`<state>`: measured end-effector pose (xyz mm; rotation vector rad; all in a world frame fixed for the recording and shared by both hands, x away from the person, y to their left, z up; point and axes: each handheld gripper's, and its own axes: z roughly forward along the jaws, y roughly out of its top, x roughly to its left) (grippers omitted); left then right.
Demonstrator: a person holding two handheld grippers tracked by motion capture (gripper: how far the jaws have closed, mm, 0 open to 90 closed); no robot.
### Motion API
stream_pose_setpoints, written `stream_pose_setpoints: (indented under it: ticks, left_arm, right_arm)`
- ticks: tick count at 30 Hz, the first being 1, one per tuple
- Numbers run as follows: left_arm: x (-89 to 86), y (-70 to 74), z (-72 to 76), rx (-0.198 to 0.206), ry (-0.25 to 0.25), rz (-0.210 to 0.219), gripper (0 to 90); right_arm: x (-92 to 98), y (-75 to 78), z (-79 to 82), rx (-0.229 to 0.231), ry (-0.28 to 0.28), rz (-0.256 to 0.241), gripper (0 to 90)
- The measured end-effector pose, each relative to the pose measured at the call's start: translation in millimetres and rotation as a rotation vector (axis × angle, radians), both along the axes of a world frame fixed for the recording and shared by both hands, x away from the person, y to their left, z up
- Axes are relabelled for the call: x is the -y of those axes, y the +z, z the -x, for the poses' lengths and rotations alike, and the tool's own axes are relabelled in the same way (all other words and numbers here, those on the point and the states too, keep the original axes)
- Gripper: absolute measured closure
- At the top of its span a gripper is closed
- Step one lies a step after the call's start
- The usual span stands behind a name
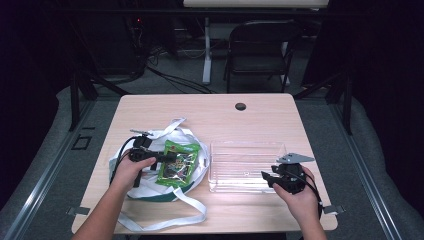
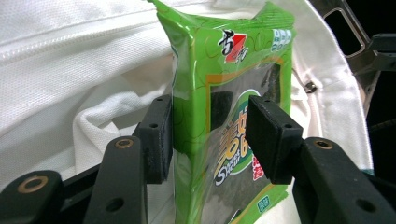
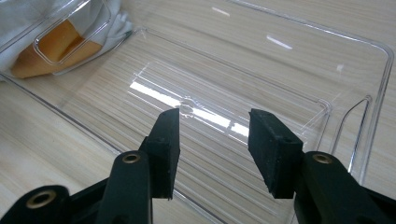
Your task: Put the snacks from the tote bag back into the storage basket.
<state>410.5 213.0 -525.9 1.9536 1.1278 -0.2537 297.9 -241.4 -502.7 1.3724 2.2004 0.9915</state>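
Green crinkly film sits between the pads of the left gripper [image 2: 210, 135], which has clenched on the snack packet [image 2: 233, 116] across its narrow width, one pad on each face. From where I stand that packet [image 1: 176, 164] looks light and puffy, slick on the outside and easy to crush, with brittle sheets inside, I would guess; a gentle pinch on the flat body is about right, and the sealed top edge would be the safer spot if it starts to slide. It stands on edge in the jaws, rising toward twelve o'clock in the left gripper view, with the white cloth bag [image 2: 70, 60] behind and beneath it. On the table the bag [image 1: 150, 192] lies at about eight o'clock from the centre, straps trailing toward the near edge.

Over at four o'clock the right gripper [image 3: 212, 147] is released, jaws apart with nothing between them, hovering at the near rim of the clear plastic tray [image 3: 355, 70]. That tray [image 1: 215, 165] sits just beside the bag, at three o'clock from the packet, and has nothing in it.
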Motion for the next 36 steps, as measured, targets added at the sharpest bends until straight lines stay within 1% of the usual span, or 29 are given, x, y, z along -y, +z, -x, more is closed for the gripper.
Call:
stream_pose_setpoints:
  ticks: [1,5,9,14,22,25,29,31,33,36]
  left_arm:
    - [-0.3,0.9,0.1,0.001,-0.004,0.002,53.3]
    - [0.0,4.9,1.8,0.011,-0.013,0.004,54.0]
    - [1.1,8.7,3.8,0.024,-0.026,-0.003,55.2]
    - [-0.2,11.1,4.8,0.026,-0.045,-0.005,58.2]
    - [-0.7,14.2,7.9,0.036,-0.052,-0.012,61.2]
    - [-2.0,15.9,9.5,0.04,-0.055,-0.01,62.9]
    - [-3.5,17.7,11.8,0.039,-0.059,-0.003,65.1]
    - [-4.7,18.1,13.0,0.042,-0.062,-0.005,68.1]
    - [-5.1,18.2,14.2,0.039,-0.061,-0.001,68.8]
    - [-6.7,18.9,16.4,0.041,-0.063,-0.001,69.6]
  right_arm:
    - [0.3,-0.1,-0.1,0.0,-0.001,0.005,54.0]
    - [-0.1,-0.2,0.0,0.003,-0.005,-0.006,54.0]
    - [-0.7,0.0,-0.3,0.001,0.0,0.004,54.0]
    - [-1.4,-0.3,-0.6,0.001,-0.001,-0.002,54.0]
    - [-1.5,0.4,-2.0,0.002,0.007,-0.003,53.9]
    - [-2.6,0.6,-2.6,0.004,0.003,-0.005,53.9]
    - [-4.6,0.4,-4.3,0.003,0.011,-0.004,53.8]
    - [-5.1,1.0,-5.3,0.002,0.018,0.002,53.7]
    - [-6.3,0.8,-6.4,0.007,0.02,-0.008,53.8]
    - [-7.6,1.1,-7.9,0.006,0.026,-0.001,53.8]
